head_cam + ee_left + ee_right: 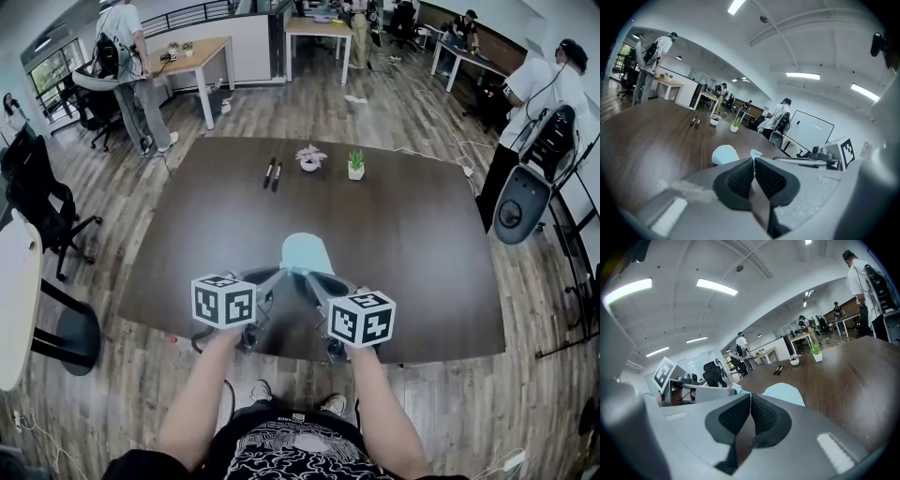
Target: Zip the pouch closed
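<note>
A light blue pouch (307, 251) lies on the dark brown table (422, 244), just beyond both grippers. My left gripper (287, 271) and right gripper (310, 275) meet tip to tip at the pouch's near end. In the left gripper view the left gripper (753, 159) has its jaws shut, with a scrap of light blue pouch (725, 153) fabric at the tip. In the right gripper view the right gripper (750, 395) is shut too, and the pouch (785, 392) bulges just past the tip. The zipper itself is hidden behind the jaws.
Two black markers (273, 173), a small pink flower pot (310, 157) and a green plant pot (356, 166) stand at the table's far side. Office chairs (37, 202) flank the table on the left. People stand at desks further back.
</note>
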A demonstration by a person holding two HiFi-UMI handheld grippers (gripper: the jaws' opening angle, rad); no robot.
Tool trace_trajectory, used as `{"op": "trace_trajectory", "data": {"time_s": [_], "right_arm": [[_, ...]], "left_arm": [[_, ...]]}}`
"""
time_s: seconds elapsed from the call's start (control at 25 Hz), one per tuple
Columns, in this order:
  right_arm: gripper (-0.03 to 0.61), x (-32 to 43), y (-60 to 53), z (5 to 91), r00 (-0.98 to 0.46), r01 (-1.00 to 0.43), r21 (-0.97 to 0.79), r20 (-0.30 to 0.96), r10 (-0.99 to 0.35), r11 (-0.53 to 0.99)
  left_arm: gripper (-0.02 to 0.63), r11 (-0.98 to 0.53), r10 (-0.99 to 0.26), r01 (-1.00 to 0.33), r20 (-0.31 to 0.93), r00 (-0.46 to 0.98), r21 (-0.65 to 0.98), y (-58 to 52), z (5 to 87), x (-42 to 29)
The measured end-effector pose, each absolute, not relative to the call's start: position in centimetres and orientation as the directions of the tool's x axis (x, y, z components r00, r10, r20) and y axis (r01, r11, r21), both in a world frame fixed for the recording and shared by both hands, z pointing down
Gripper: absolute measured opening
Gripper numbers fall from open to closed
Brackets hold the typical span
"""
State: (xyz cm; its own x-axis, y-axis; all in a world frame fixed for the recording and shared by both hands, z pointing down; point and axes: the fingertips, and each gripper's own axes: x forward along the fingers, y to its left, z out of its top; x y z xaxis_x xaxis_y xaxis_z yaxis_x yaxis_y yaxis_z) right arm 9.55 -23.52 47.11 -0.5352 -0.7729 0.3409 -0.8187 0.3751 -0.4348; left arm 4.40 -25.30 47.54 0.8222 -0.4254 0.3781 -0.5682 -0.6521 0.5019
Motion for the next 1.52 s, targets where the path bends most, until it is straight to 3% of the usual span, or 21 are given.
{"op": "trace_trajectory", "data": {"time_s": [1.52], "right_arm": [[0.006, 10.7, -23.6, 48.2, -0.495, -0.837, -0.443, 0.365, -0.789, 0.32]], "left_arm": [[0.012, -0.57, -0.524, -0.65, 0.386, 0.759, 0.503, -26.9, 48.2, 1.4]]}}
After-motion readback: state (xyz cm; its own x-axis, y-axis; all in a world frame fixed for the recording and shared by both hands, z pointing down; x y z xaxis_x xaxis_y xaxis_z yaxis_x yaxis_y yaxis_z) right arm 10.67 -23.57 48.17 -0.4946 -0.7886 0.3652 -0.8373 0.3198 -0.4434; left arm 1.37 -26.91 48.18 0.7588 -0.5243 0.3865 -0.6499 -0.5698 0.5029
